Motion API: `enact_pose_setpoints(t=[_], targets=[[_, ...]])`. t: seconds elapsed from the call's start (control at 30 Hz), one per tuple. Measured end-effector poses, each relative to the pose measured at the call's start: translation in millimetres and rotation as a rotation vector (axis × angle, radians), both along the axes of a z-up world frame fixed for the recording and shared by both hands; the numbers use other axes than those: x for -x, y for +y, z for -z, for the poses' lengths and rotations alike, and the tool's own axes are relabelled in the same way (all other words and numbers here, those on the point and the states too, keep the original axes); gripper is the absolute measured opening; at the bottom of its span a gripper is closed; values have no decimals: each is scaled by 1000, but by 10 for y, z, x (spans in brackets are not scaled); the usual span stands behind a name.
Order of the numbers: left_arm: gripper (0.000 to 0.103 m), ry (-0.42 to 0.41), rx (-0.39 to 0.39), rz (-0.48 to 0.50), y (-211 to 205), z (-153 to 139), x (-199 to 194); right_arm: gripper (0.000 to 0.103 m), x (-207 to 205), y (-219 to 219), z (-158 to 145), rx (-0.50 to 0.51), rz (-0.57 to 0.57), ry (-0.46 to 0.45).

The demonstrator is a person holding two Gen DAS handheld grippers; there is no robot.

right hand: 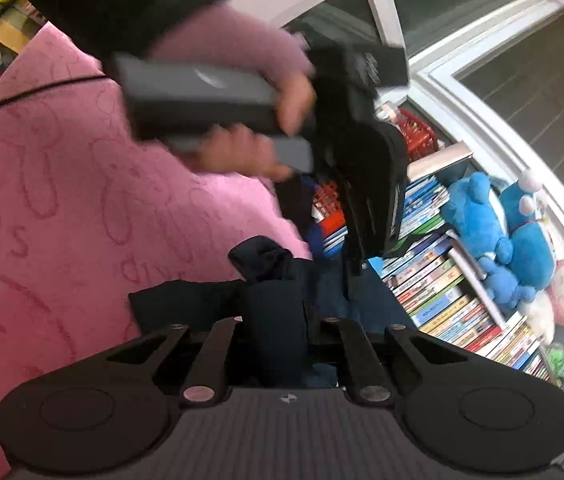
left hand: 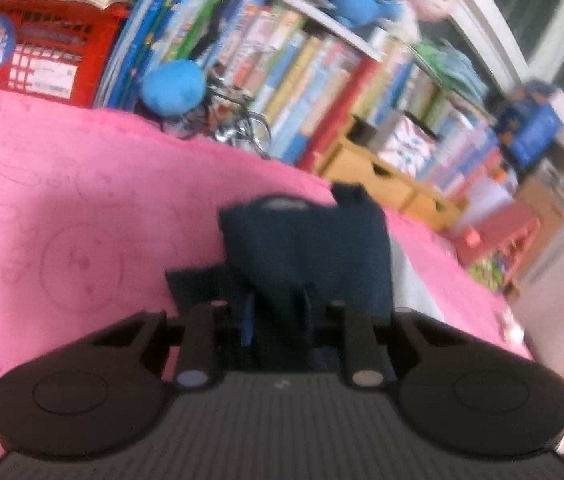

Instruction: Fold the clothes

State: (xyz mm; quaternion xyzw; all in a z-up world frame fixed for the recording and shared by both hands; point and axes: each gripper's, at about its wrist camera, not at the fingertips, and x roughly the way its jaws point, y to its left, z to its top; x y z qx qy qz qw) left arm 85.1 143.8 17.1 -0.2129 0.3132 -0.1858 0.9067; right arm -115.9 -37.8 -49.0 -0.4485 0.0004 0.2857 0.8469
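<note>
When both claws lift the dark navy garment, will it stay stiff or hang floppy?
Probably floppy: the dark navy garment bunches and drapes between the left claw and the right claw. It seems light, since it hangs above the pink blanket from small pinches.

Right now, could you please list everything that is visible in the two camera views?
garment: one, dark navy, bunched between both grippers, above the blanket
blanket: one, pink with a line pattern, spread under the garment
books: many, mixed colours, in rows behind the blanket
plush toys: several; the blue ones and a pink and white one lie on top of the books
crate: one, red, far left behind the blanket
wooden box: one, light brown, in front of the books
window: white frame, behind the books
left hand: one, pink sleeve, holding the left gripper's handle
left gripper: black, closed on the garment
right gripper: black, closed on the garment
</note>
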Motion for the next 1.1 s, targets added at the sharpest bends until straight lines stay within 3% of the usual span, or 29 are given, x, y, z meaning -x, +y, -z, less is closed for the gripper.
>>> enact_pose_setpoints(t=[0.17,0.3,0.37,0.43,0.5,0.57,0.63,0.7,0.77,0.83,0.97,1.03,1.1], targets=[[19,-23,-46,-158,160,1,-232,12,-10,10,8,6,-10,27],[17,-85,-85,-233,237,-127,-125,12,-2,15,12,11,-17,43],[18,-169,-110,-196,191,-276,71,13,-5,20,22,16,-19,45],[22,-263,-157,-79,11,-413,267,13,-10,28,36,24,-21,44],[26,-337,-252,73,-298,-503,439,14,-5,40,48,31,-23,40],[28,-401,-394,183,-654,-478,526,16,-5,54,57,37,-24,35],[31,-416,-545,215,-932,-317,487,19,-9,62,26,27,-17,41],[31,-367,-634,173,-1037,-118,352,32,-8,52,-28,4,-8,59],[31,-317,-627,98,-941,-4,237,59,-5,-46,-170,-63,-10,127],[31,-278,-625,36,-790,55,182,68,-23,-229,-358,-155,-29,251],[31,-234,-724,-53,-551,88,167,74,-100,-764,-663,-400,-32,474],[31,-201,-737,-93,-424,43,135,78,-192,-1069,-792,-530,-13,560],[31,-192,-691,-112,-310,-85,105,80,-372,-1436,-886,-671,38,609]])
